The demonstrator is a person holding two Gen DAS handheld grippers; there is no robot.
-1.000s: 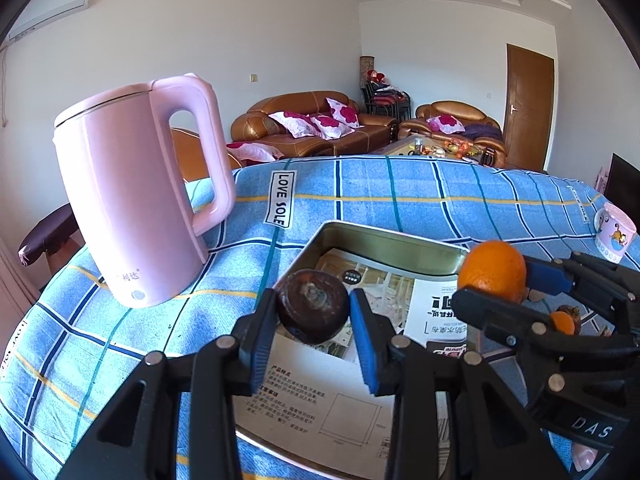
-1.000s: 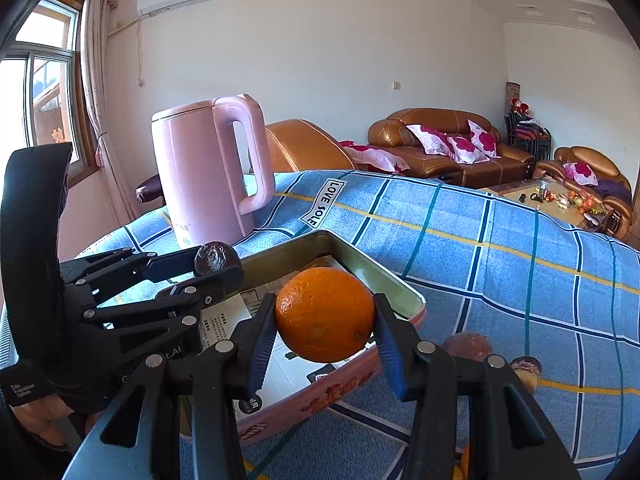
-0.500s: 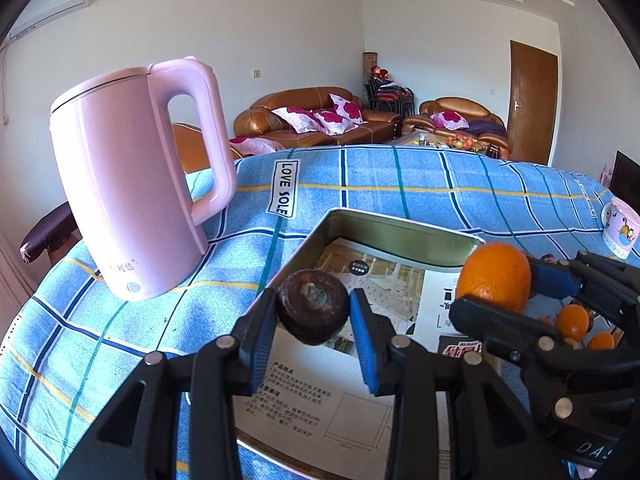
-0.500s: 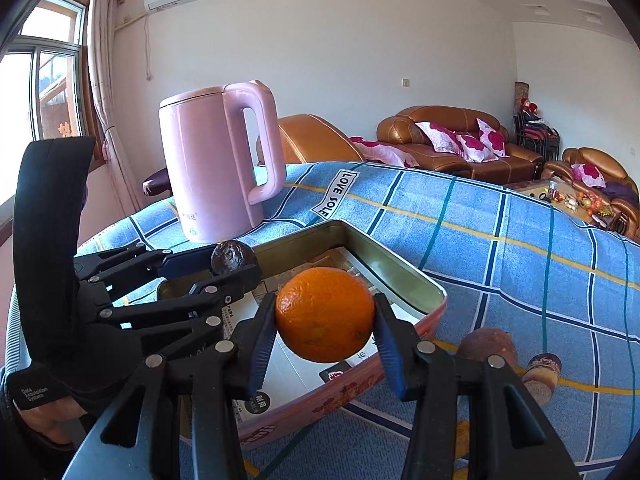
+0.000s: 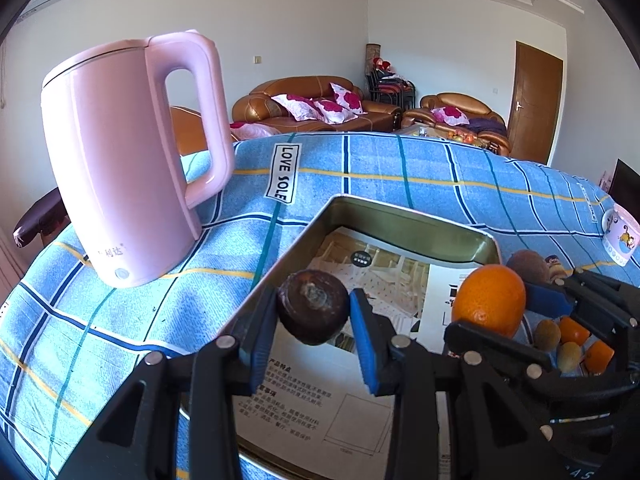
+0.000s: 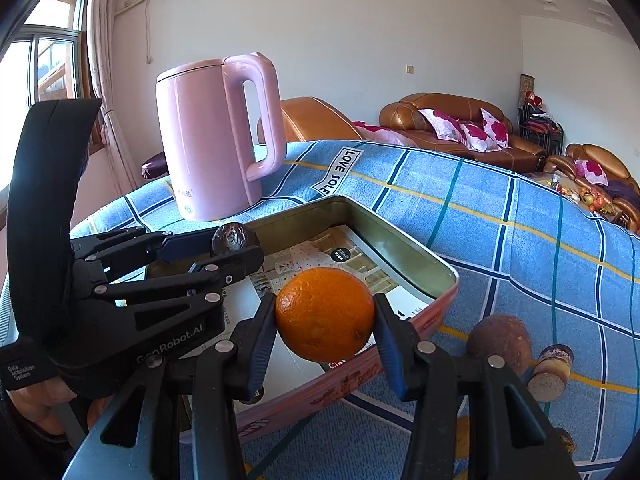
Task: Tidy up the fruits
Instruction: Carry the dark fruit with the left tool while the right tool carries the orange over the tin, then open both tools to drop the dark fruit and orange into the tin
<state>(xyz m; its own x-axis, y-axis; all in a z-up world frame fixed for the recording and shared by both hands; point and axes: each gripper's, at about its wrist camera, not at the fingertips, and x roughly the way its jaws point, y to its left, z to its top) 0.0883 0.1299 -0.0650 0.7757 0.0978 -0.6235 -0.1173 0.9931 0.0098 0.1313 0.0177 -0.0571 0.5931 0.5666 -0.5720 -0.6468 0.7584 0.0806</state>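
Fruits hang over the tin (image 5: 412, 222), one per claw: left gripper (image 5: 314, 314) clamps a dark brown fruit (image 5: 313, 306) above the tin's near-left edge; right gripper (image 6: 325, 316) clamps an orange (image 6: 325, 314) above its near-right rim. Both drops look straight down.

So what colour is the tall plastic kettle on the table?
Pale pink all over, the tall plastic kettle shows best in the left wrist view.

One pink kettle (image 5: 120, 168), one tin (image 5: 416, 232), one mug (image 5: 622, 234), two claws, each holding one fruit.
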